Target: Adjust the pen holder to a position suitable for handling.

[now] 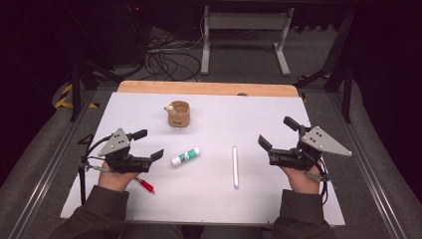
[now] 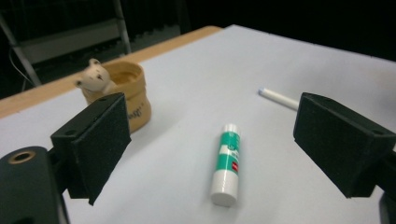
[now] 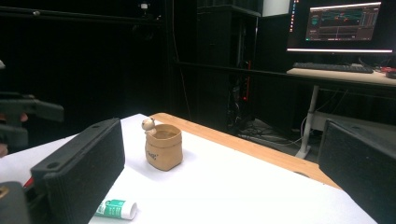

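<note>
Both my left gripper [image 1: 149, 144] and right gripper [image 1: 277, 133] gape wide and empty, so I judge nothing started: green-and-white glue stick [image 1: 185, 156], white pen [image 1: 235, 166] and tan bear pot [image 1: 178, 113] lie untouched.

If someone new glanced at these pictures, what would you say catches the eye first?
Probably the two grippers, left and right, held low over the white table with jaws wide open and nothing between them. Next, the tan cup with a small bear figure on its rim, toward the far edge. Between the grippers lie a green-and-white glue stick and a white pen.
</note>
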Available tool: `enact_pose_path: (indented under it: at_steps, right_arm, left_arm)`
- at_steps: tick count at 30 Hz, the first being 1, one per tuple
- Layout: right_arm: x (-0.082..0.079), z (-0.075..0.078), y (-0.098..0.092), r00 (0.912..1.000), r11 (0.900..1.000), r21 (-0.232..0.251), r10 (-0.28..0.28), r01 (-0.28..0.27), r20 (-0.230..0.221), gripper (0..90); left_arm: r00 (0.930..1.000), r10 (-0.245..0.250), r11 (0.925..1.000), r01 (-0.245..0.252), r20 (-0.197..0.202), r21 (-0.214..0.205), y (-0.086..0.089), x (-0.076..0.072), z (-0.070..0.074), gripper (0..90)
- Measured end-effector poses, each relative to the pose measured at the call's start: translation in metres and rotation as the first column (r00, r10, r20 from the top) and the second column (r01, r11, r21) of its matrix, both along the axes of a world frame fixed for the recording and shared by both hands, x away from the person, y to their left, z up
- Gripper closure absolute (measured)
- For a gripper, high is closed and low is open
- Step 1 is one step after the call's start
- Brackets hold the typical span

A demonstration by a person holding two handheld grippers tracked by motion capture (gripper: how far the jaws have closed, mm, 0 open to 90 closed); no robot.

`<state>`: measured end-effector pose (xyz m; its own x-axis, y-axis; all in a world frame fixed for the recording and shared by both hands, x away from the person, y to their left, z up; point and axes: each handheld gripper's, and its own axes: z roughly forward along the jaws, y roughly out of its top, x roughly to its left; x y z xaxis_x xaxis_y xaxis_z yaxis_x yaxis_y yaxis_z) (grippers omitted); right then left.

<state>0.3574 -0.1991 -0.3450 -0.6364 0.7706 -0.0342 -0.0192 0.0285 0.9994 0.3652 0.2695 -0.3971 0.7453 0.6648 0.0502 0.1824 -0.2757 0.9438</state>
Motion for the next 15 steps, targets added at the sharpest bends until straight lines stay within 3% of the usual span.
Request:
enact_pose_path:
  at_steps: [3,4,8,12,13,15]
  right_arm:
    - [-0.001,0.001,0.000,1.0000,1.0000,-0.004,-0.002,0.002,-0.004,1.5]
    - [-0.001,0.001,0.000,1.0000,1.0000,-0.005,-0.005,0.005,-0.006,1.6]
    - [-0.002,0.001,0.000,0.9999,0.9999,-0.010,-0.012,0.012,-0.006,1.8]
    - [-0.004,0.001,-0.001,0.9999,0.9998,-0.012,-0.015,0.015,-0.005,2.0]
    - [-0.004,0.001,-0.001,0.9998,0.9998,-0.011,-0.016,0.016,-0.008,2.1]
    - [-0.005,0.001,-0.001,0.9998,0.9998,-0.013,-0.018,0.017,-0.009,2.3]
  left_arm:
    - [0.9999,-0.011,0.9993,0.012,-0.011,0.035,-0.006,0.002,-0.004,14.9]
    - [0.9993,-0.018,0.9977,0.020,-0.033,0.065,-0.011,0.005,-0.008,15.6]
    - [0.9972,-0.029,0.9931,0.037,-0.069,0.111,-0.019,0.011,-0.016,17.4]
    - [0.9945,-0.039,0.9920,0.050,-0.097,0.116,-0.022,0.014,-0.020,19.1]
    - [0.9910,-0.048,0.9915,0.063,-0.125,0.114,-0.024,0.017,-0.022,19.2]
    - [0.9890,-0.049,0.9906,0.066,-0.140,0.120,-0.026,0.019,-0.025,19.8]
